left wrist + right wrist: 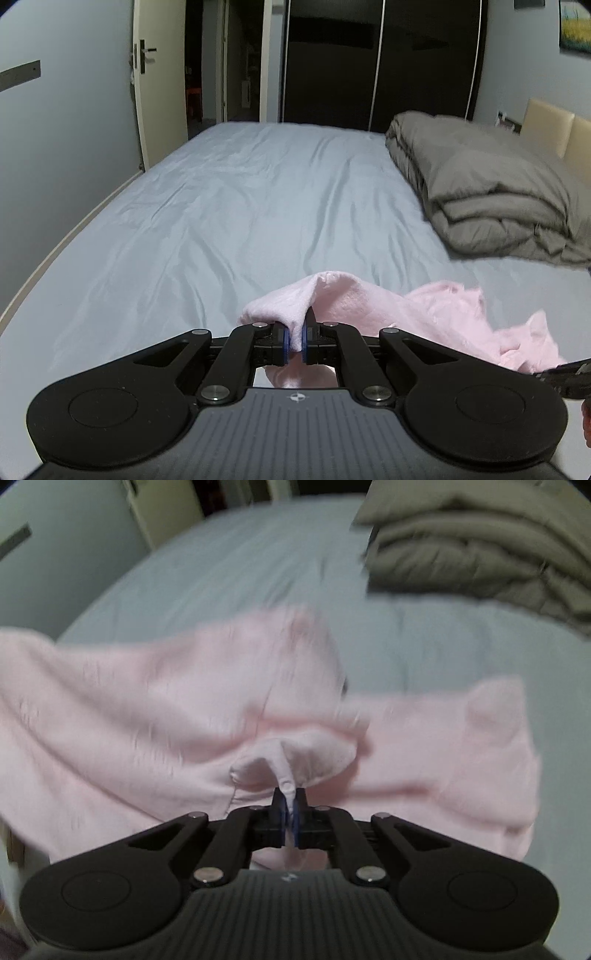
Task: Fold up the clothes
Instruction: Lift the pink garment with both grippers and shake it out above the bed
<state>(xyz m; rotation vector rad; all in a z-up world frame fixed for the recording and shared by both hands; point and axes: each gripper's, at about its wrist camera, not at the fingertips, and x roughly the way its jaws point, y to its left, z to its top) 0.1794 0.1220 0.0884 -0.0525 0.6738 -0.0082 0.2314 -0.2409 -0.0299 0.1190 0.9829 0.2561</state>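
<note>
Both claws (left, right) pinch pink garment.

- Left claw sits at the lower centre of the left wrist view; its blue pads are drawn in close with a fold of the pink garment pinched between them
- Its black linkage arms spread wide to either side along the bottom of the frame, level from left to right
- Right claw is at the lower centre of the right wrist view, jaws nearly together and clamped on a thin ridge of the same pink fabric
- That view is smeared with motion blur
- A dark piece of the right claw shows at the right edge of the left wrist view, with a sliver of a hand just below it
</note>
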